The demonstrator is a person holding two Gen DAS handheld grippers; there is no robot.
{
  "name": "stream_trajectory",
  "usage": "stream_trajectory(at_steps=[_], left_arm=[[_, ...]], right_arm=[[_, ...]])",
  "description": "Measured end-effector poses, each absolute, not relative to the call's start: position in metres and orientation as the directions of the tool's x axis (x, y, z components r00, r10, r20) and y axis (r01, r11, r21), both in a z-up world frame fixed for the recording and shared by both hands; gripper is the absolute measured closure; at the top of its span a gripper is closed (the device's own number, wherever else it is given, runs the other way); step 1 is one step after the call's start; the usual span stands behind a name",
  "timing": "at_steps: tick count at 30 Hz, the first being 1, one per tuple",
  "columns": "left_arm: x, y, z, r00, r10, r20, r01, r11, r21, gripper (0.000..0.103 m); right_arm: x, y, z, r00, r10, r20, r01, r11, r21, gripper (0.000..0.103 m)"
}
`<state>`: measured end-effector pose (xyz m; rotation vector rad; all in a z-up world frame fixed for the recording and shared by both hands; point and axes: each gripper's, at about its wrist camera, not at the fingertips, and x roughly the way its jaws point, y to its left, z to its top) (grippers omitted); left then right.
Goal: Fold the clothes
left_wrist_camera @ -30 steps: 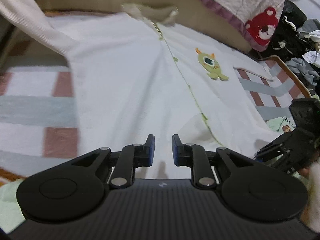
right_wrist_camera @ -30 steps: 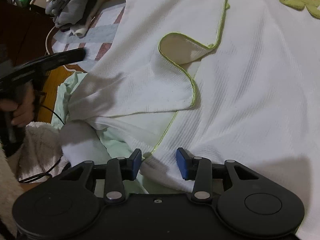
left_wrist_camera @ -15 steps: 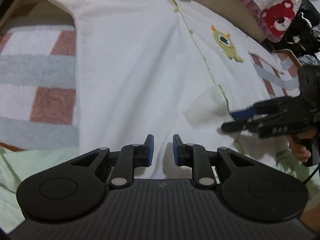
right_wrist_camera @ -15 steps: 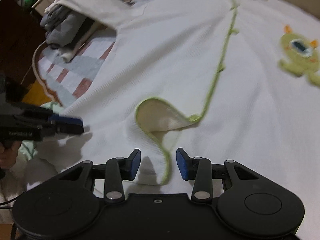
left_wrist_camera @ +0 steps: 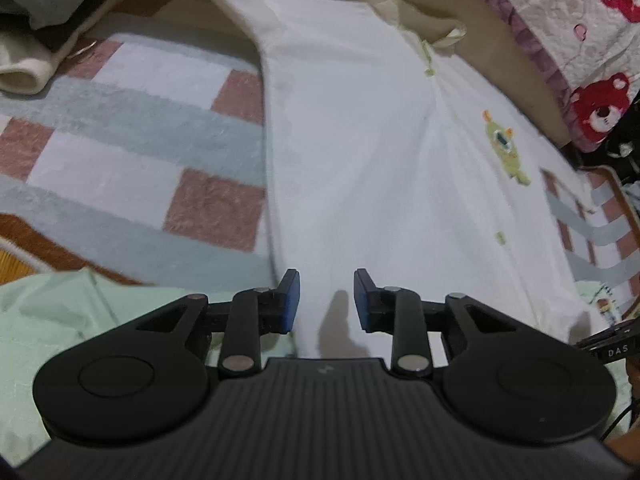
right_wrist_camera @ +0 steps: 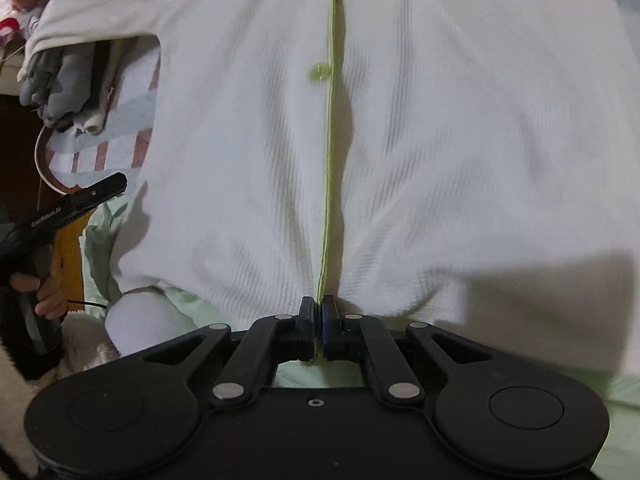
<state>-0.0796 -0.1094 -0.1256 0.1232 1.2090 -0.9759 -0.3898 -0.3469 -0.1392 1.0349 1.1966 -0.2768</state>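
Observation:
A white child's shirt (left_wrist_camera: pixel 360 128) with lime-green trim and a green monster patch (left_wrist_camera: pixel 505 151) lies spread flat on a checked blanket (left_wrist_camera: pixel 120 136). It also fills the right wrist view (right_wrist_camera: pixel 440 120), its green placket edge (right_wrist_camera: pixel 329 152) running straight down to my right gripper (right_wrist_camera: pixel 319 320). The right gripper is shut on the shirt's bottom hem at that edge. My left gripper (left_wrist_camera: pixel 323 300) is open over the shirt's lower left hem, holding nothing. The left gripper also shows at the left of the right wrist view (right_wrist_camera: pixel 76 204).
A pile of grey and cream clothes (right_wrist_camera: pixel 68 76) lies at the far left of the blanket. A quilt with a red bear (left_wrist_camera: pixel 600 104) lies along the back right. A pale green cloth (left_wrist_camera: pixel 60 320) lies under the near hem.
The turned-back flap at the shirt's hem is now laid flat and the placket runs straight. My right gripper has shut on the hem. My left gripper has moved left and opened wider.

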Motion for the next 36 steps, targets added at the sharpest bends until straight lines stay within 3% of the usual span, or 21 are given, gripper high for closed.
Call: stream_trajectory(at_steps=[6,10,12,14,19,20,21,22,25,29,36], left_arm=[[-0.083,-0.099,-0.13,-0.045,-0.563,-0.825,0.67,0.596,-0.443,0.072],[-0.099,-0.084,-0.115,-0.033,-0.546,-0.837,0.703,0.583,-0.408,0.069],[-0.104,-0.076,-0.105,-0.052,-0.553,-0.831,0.709,0.566,-0.421,0.066],[-0.108,-0.077,-0.106,-0.078,-0.537,-0.84,0.715,0.557,-0.422,0.056],[-0.106,-0.089,-0.134,-0.17,-0.501,-0.849,0.666,0.576,-0.473,0.053],[-0.106,-0.089,-0.136,-0.18,-0.502,-0.846,0.662,0.574,-0.482,0.059],[-0.105,-0.088,-0.138,-0.191,-0.504,-0.842,0.658,0.572,-0.491,0.074],[-0.105,-0.088,-0.14,-0.201,-0.506,-0.839,0.653,0.569,-0.5,0.101],[-0.111,-0.074,-0.104,-0.163,-0.584,-0.795,0.715,0.486,-0.504,0.102],[-0.104,-0.052,-0.078,-0.1,-0.626,-0.774,0.704,0.505,-0.499,0.101],[-0.126,-0.074,-0.106,-0.035,-0.44,-0.897,0.787,0.542,-0.296,0.101]], right_arm=[[-0.385,-0.349,-0.134,0.376,0.324,-0.868,0.664,0.559,0.496,0.097],[-0.378,-0.345,-0.137,0.371,0.318,-0.873,0.653,0.578,0.488,0.097],[-0.374,-0.343,-0.138,0.368,0.316,-0.875,0.648,0.588,0.484,0.097],[-0.371,-0.341,-0.139,0.365,0.313,-0.877,0.642,0.598,0.48,0.097],[-0.365,-0.337,-0.136,0.372,0.289,-0.882,0.612,0.639,0.467,0.097],[-0.366,-0.337,-0.132,0.378,0.285,-0.881,0.61,0.639,0.469,0.097],[-0.37,-0.339,-0.129,0.388,0.283,-0.877,0.61,0.634,0.475,0.097],[-0.373,-0.34,-0.125,0.399,0.281,-0.873,0.611,0.628,0.482,0.097],[-0.398,-0.354,-0.108,0.561,0.314,-0.766,0.599,0.484,0.638,0.097],[-0.408,-0.357,-0.107,0.556,0.295,-0.777,0.602,0.502,0.621,0.097],[-0.39,-0.342,-0.139,0.444,0.327,-0.834,0.601,0.581,0.548,0.098]])
